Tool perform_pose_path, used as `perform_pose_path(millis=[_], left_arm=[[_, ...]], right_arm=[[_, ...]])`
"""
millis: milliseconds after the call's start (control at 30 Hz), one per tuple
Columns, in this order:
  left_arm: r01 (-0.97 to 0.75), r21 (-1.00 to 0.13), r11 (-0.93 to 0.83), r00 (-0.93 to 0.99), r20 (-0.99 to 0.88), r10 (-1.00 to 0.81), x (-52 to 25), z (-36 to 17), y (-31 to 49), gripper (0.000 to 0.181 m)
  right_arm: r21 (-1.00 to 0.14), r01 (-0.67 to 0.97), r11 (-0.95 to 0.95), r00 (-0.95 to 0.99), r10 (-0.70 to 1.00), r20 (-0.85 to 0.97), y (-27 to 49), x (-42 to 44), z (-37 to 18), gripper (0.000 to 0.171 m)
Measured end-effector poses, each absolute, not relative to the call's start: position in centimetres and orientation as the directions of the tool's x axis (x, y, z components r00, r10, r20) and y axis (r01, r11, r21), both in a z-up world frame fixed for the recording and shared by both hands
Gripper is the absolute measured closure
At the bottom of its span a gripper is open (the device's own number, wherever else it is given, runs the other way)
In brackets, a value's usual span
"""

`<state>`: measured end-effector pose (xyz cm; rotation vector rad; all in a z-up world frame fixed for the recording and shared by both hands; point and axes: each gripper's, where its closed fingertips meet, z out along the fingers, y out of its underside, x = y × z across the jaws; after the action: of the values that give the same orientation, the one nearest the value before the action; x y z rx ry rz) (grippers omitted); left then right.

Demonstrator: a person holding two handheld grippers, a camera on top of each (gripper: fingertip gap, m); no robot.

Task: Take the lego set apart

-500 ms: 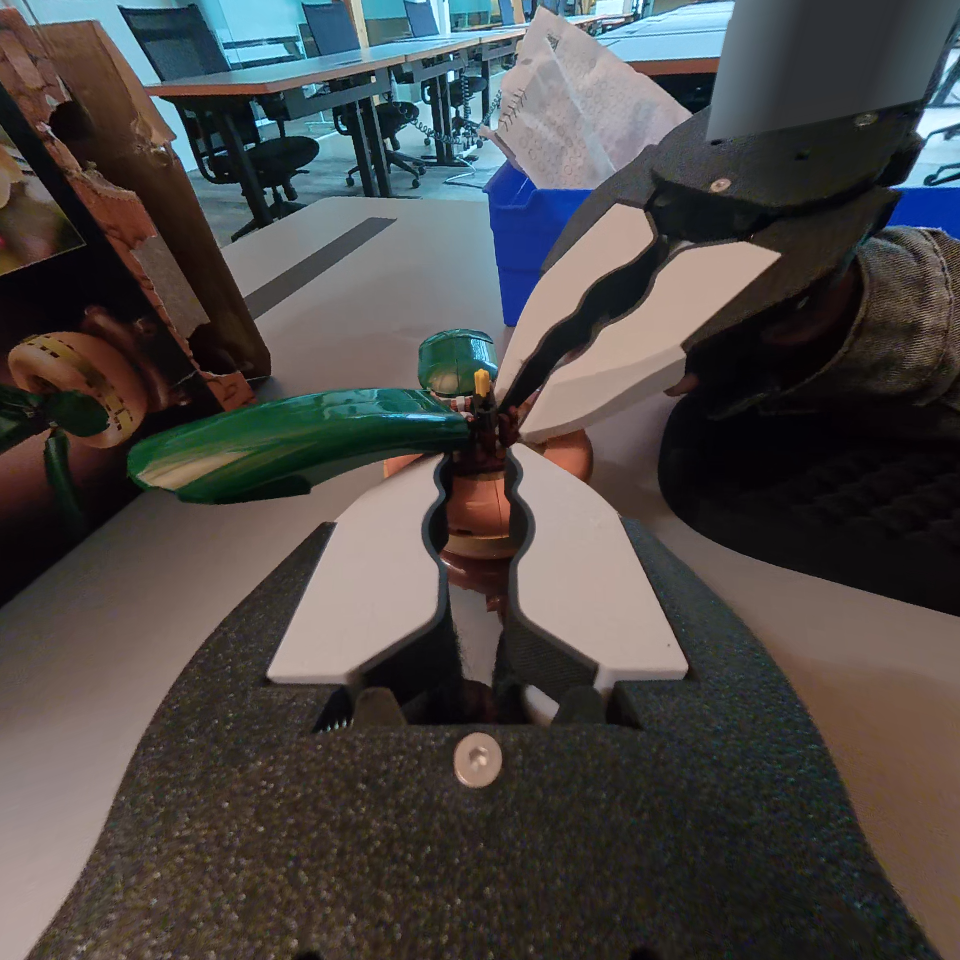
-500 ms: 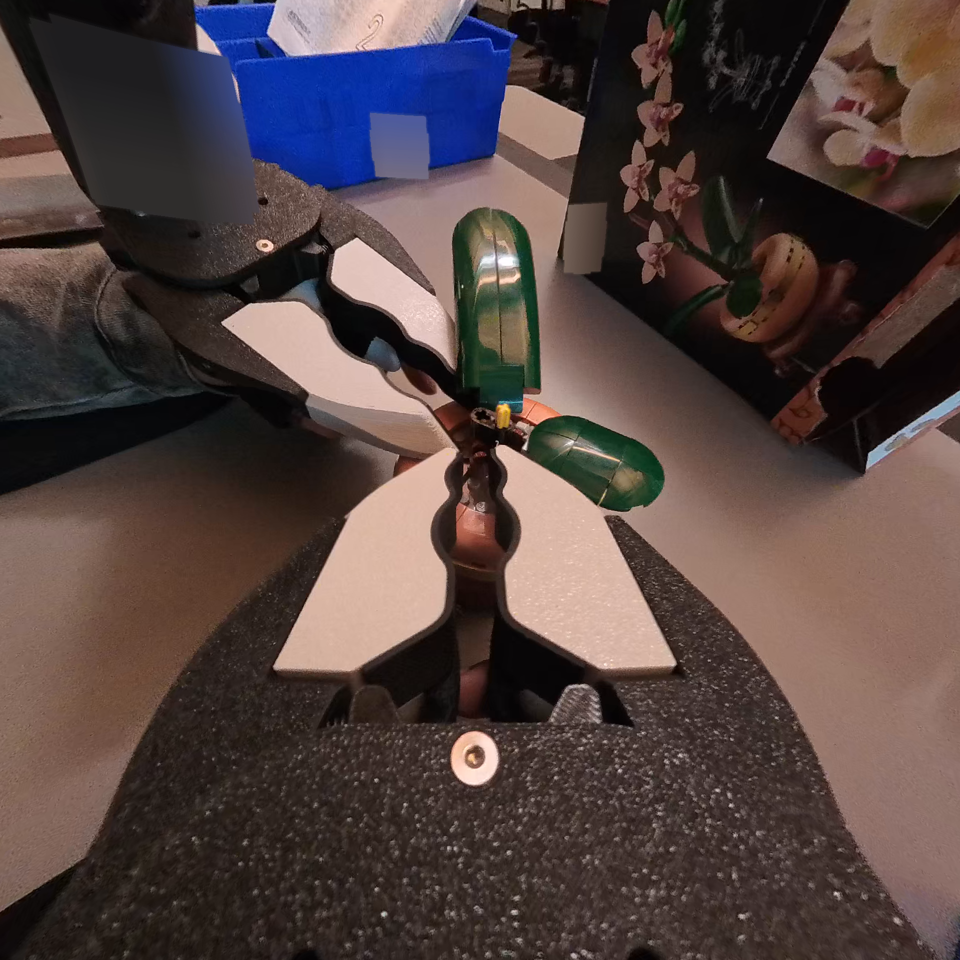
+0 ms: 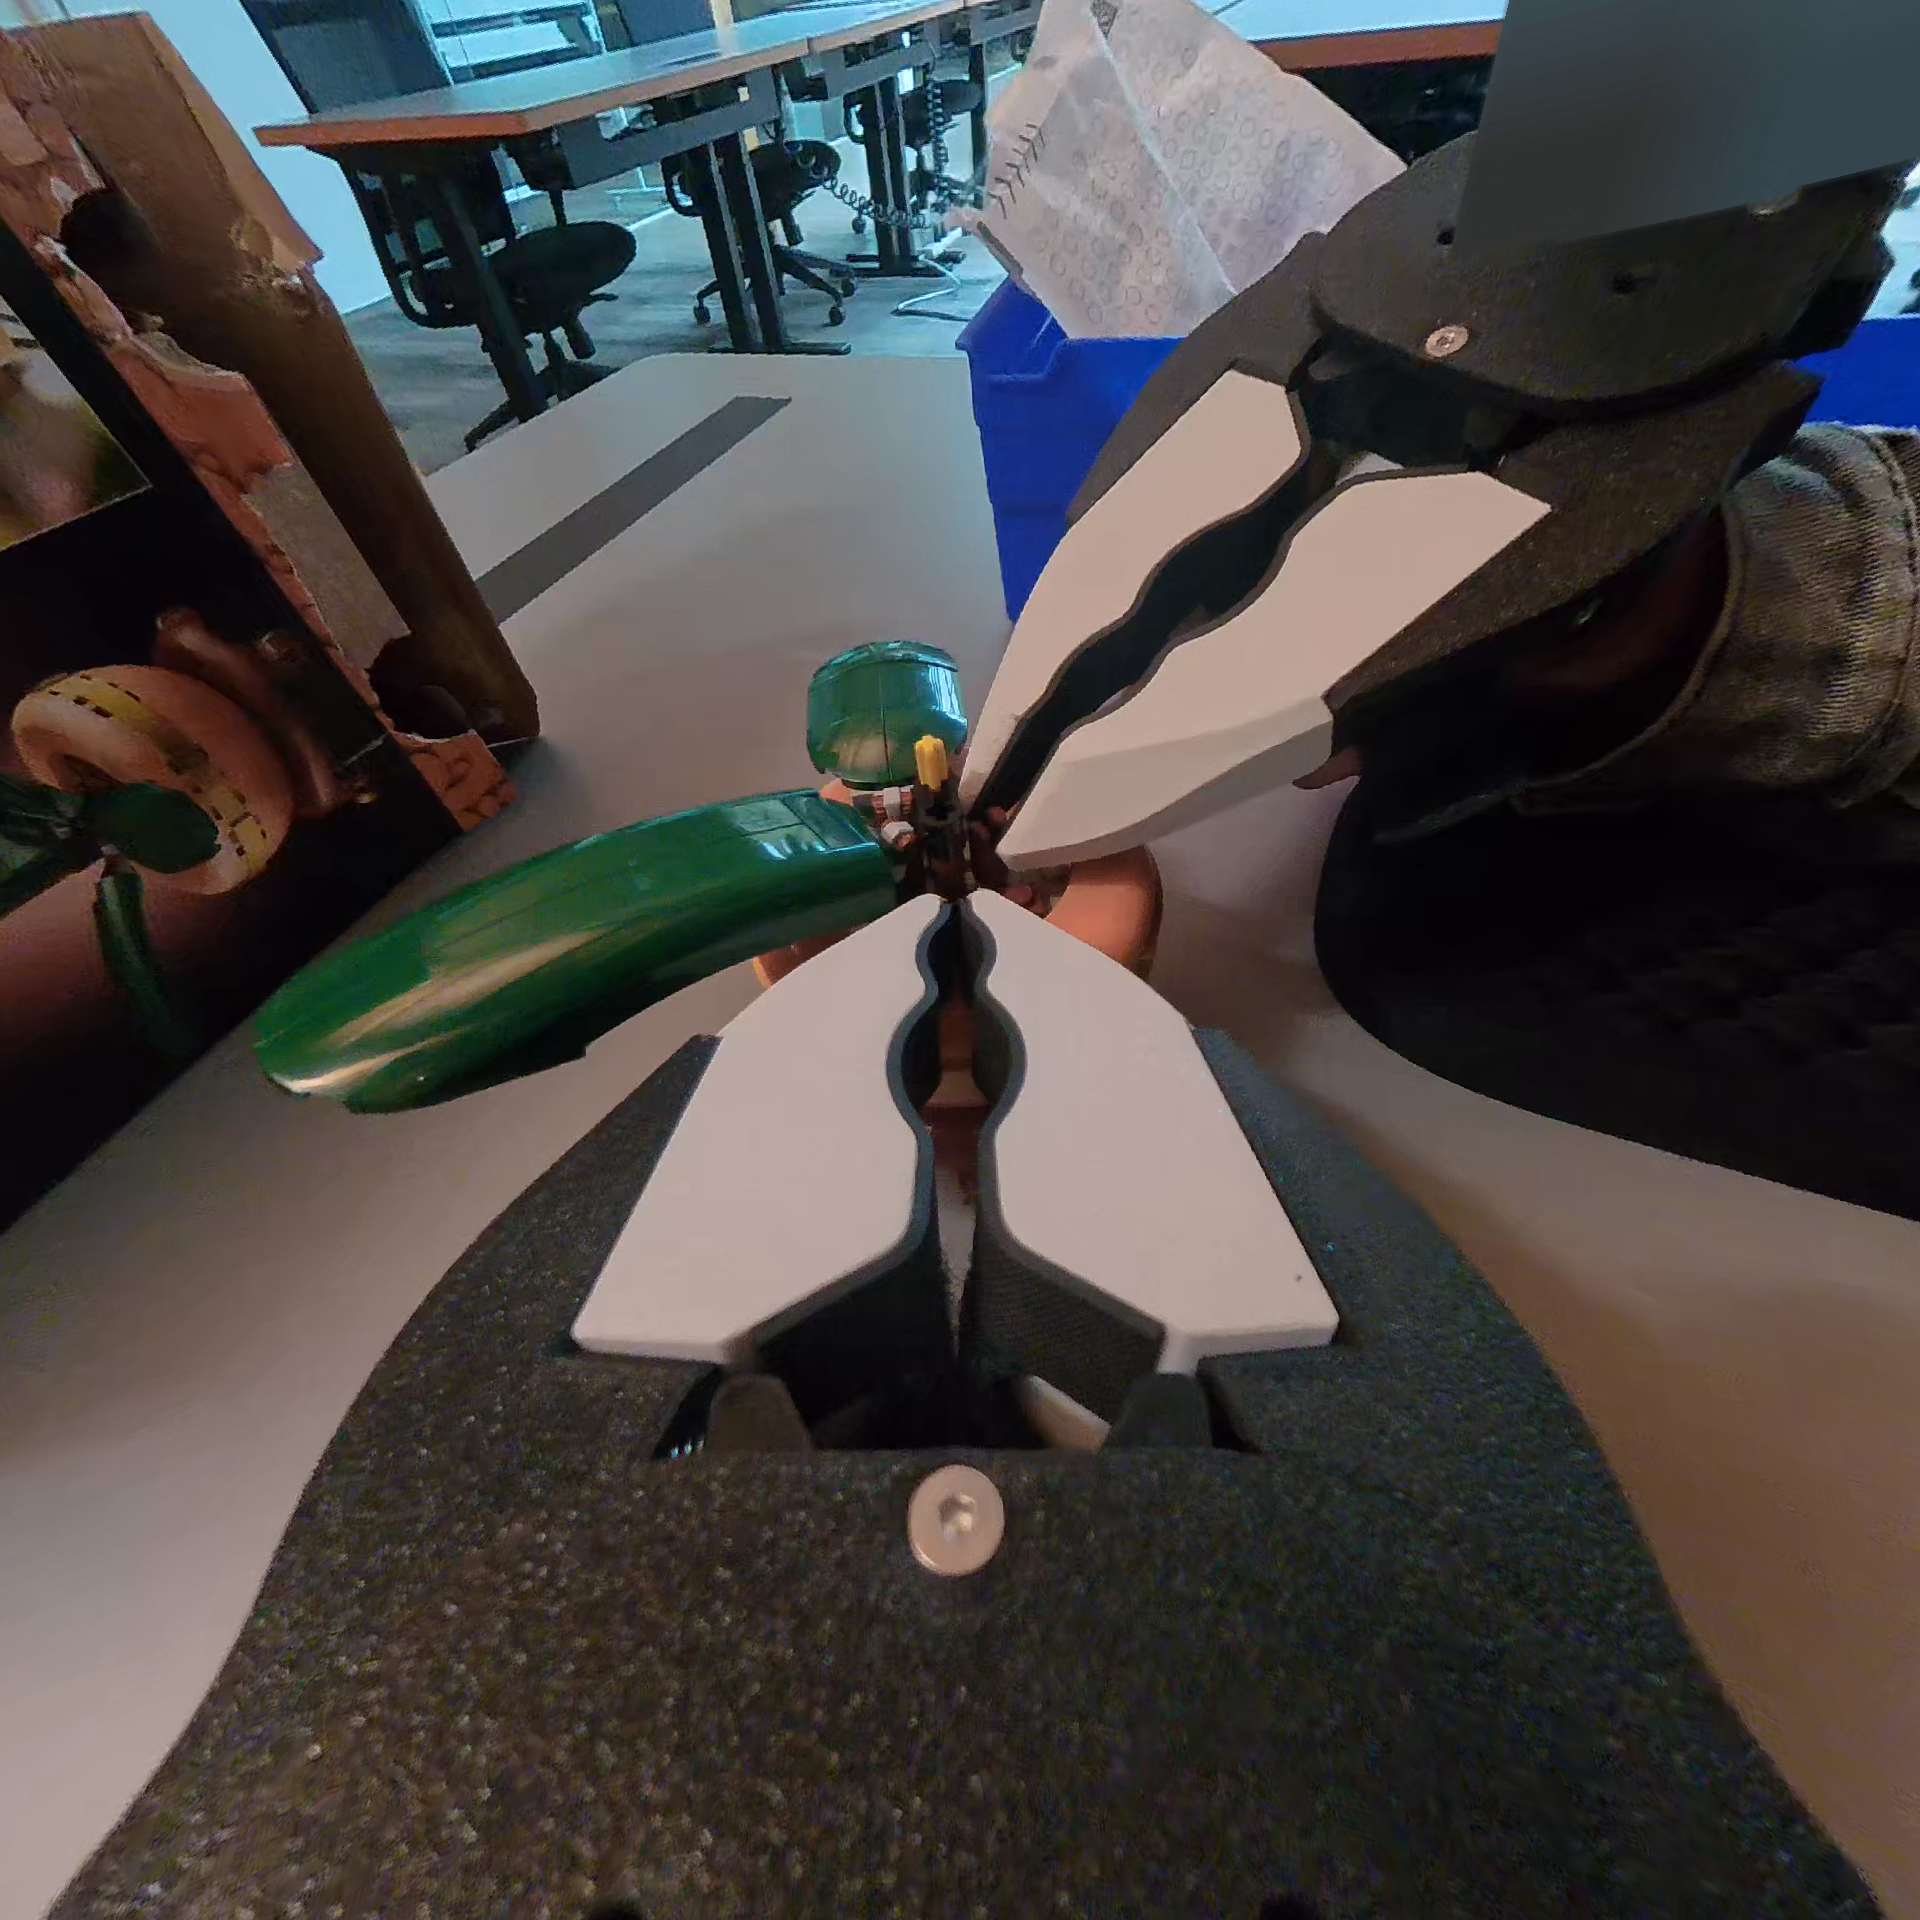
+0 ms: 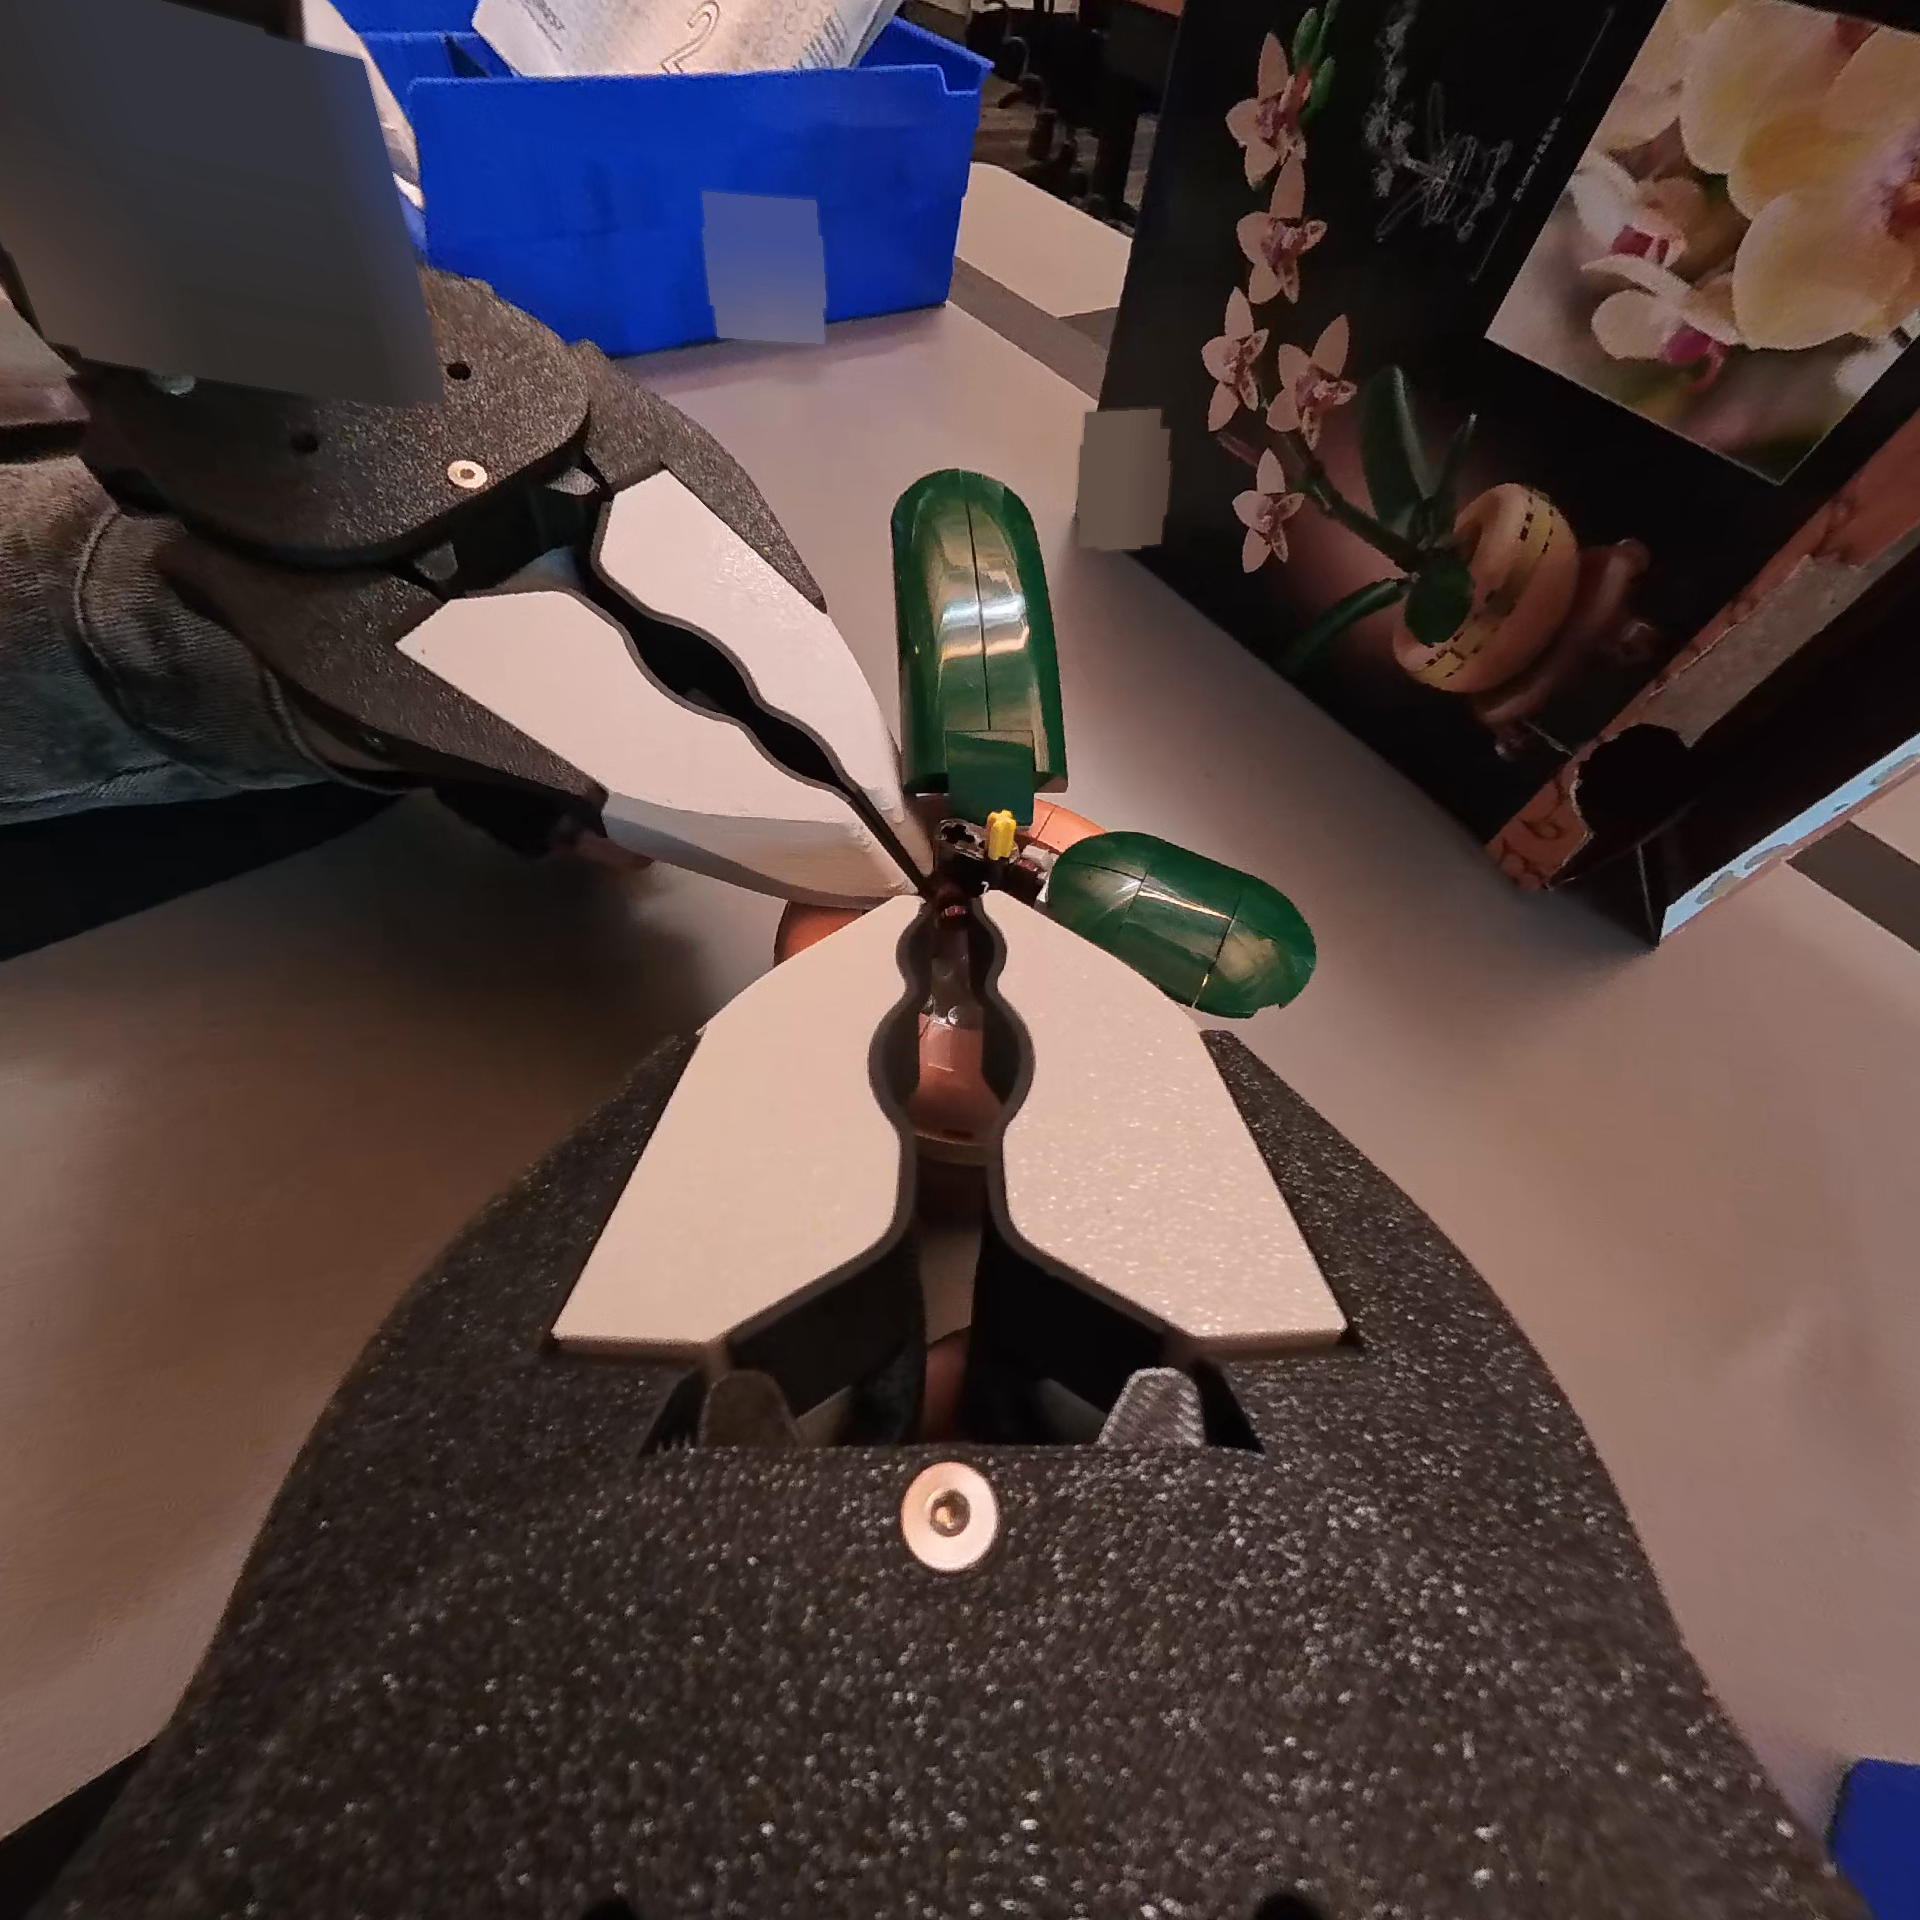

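Note:
The lego set is a small plant: a tan-brown pot (image 3: pixel 1112 904), a long green leaf (image 3: pixel 561 966), a short green leaf (image 3: pixel 883 717) and a yellow pin (image 3: pixel 928 758) on a dark centre stem. It stands on the grey table. My left gripper (image 3: pixel 956 909) is shut at the stem, over the pot. My right gripper (image 3: pixel 977 821) comes in from the upper right, shut on the same stem. In the right wrist view, my right gripper (image 4: pixel 958 909) pinches a brown bit above the pot (image 4: pixel 951 1091). The left gripper (image 4: pixel 920 883) meets it from the left, beside the long leaf (image 4: pixel 977 634), short leaf (image 4: pixel 1174 935) and pin (image 4: pixel 1001 831).
A blue bin (image 4: pixel 675 177) holding a white paper bag (image 3: pixel 1143 177) stands behind the set. The torn product box (image 4: pixel 1455 468) stands close beside the leaves. A person's sleeved arm (image 3: pixel 1818 623) rests on the table. Office desks and chairs lie beyond the table edge. The tips of both grippers are at nearly the same place.
My left gripper's fingers have closed from a clear gap around the pot to nearly touching at the stem. The right gripper and the leaves have hardly moved.

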<state>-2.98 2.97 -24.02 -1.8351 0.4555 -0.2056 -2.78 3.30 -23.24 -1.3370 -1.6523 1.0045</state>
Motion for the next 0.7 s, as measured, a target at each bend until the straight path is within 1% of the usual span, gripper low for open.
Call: perform_pose_path(millis=[100, 200, 300, 467, 633, 700], left_arm=[[-0.233, -0.938, -0.256, 0.913, -0.120, -0.390, -2.95, -24.06, 3.01, 0.181], [-0.254, -0.928, -0.272, 0.917, -0.141, -0.374, -2.96, -24.10, 3.06, 0.181], [-0.267, -0.921, -0.284, 0.919, -0.155, -0.362, -2.95, -24.12, 3.09, 0.181], [-0.269, -0.916, -0.298, 0.919, -0.152, -0.364, -2.91, -24.12, 3.12, 0.181], [-0.280, -0.917, -0.284, 0.909, -0.158, -0.386, -2.81, -24.01, 3.01, 0.181], [-0.302, -0.915, -0.268, 0.896, -0.176, -0.408, -2.93, -23.77, 2.64, 0.181]], right_arm=[[-0.910, 0.377, 0.171, -0.144, 0.982, 0.125, 3.31, -2.73, -23.24, 0.166], [-0.894, 0.374, 0.246, -0.137, 0.968, 0.209, 3.35, -2.69, -23.20, 0.166], [-0.893, 0.332, 0.303, -0.157, 0.951, 0.265, 3.27, -2.68, -23.04, 0.167], [-0.955, 0.240, 0.175, -0.229, 0.966, 0.120, 3.28, -2.68, -22.92, 0.168], [-0.973, 0.228, 0.042, -0.275, 0.961, -0.023, 3.32, -2.64, -22.97, 0.168], [-0.970, 0.234, 0.066, -0.271, 0.962, 0.000, 3.44, -2.56, -23.02, 0.168]])
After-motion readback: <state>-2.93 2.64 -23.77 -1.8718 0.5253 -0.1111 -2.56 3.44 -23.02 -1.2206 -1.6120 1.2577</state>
